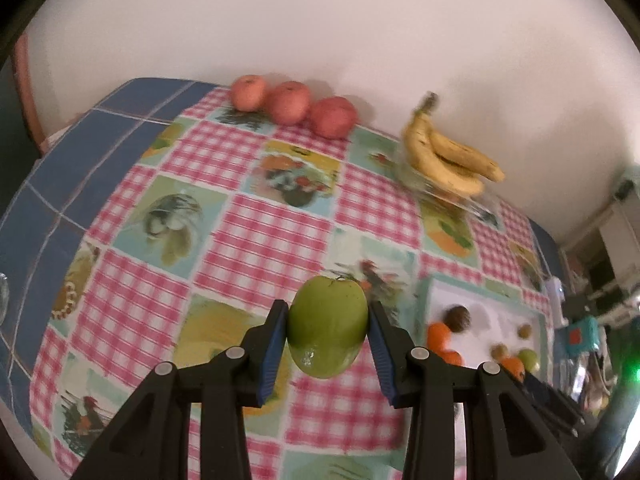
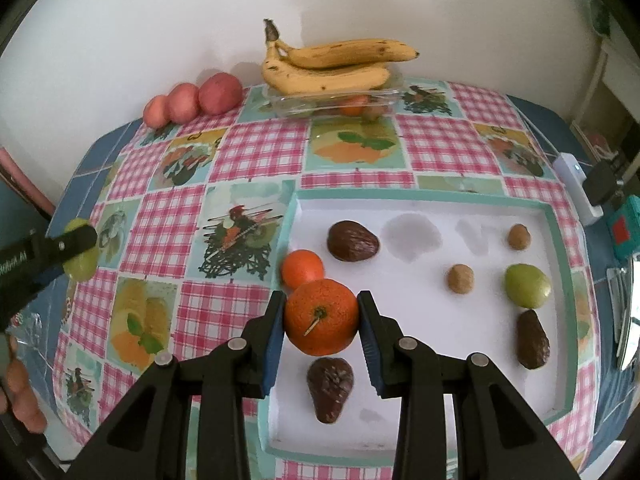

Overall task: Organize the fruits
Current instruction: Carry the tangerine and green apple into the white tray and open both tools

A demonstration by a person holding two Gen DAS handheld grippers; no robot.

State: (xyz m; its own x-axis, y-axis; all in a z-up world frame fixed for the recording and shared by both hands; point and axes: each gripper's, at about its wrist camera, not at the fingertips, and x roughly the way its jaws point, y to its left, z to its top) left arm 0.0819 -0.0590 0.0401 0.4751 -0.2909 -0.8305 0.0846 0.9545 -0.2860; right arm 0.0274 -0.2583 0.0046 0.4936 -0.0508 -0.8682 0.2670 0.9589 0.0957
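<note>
My left gripper (image 1: 328, 326) is shut on a green apple (image 1: 328, 326) and holds it above the patterned tablecloth; it also shows at the left of the right wrist view (image 2: 82, 250). My right gripper (image 2: 322, 322) is shut on an orange (image 2: 322, 322) over the left part of the white tray (image 2: 424, 208). In the tray lie a second orange (image 2: 302, 268), three dark avocados (image 2: 353, 241), two small brown fruits (image 2: 461, 278) and a green fruit (image 2: 527, 285). Three red apples (image 1: 290, 103) sit in a row by the wall.
Bananas (image 2: 332, 66) rest on a clear plastic container (image 2: 304, 104) holding more fruit at the back. A white device (image 2: 578, 188) and a teal box (image 2: 624, 230) lie at the table's right edge. The wall bounds the table's far side.
</note>
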